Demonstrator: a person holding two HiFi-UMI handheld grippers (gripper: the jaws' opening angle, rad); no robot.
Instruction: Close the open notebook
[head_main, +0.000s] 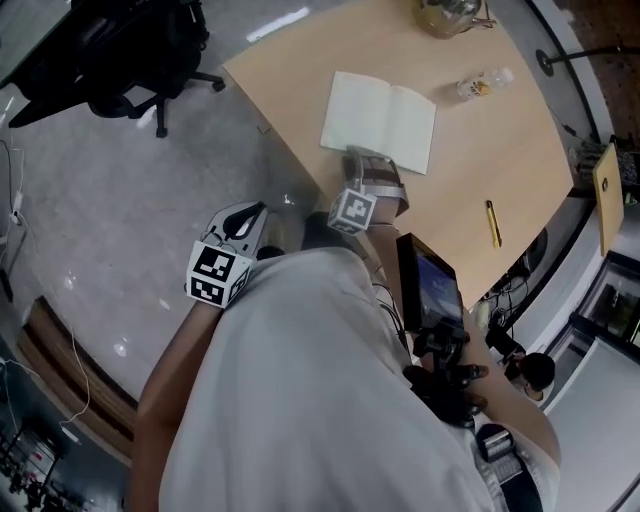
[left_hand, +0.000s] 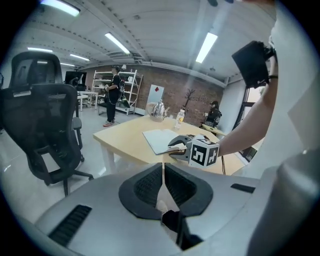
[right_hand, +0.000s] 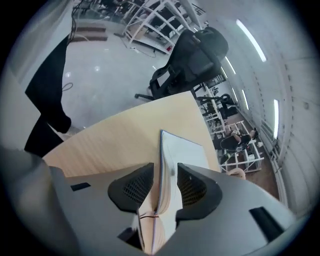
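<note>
Head view: notebook (head_main: 380, 120) lies open, pages up, on the table (head_main: 300, 80). The right gripper (head_main: 362, 160) is at its near edge and the left gripper (head_main: 245, 222) is off the table. Only this view shows a pen (head_main: 493, 223).
Left gripper view: its jaws are closed together on nothing. A kettle (left_hand: 158, 110) stands beyond the notebook.
Right gripper view: jaws spread, with the notebook's edge between them and gaps at the pads.

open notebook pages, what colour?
White and plain, as far as visible. The notebook shows best in the head view.
</note>
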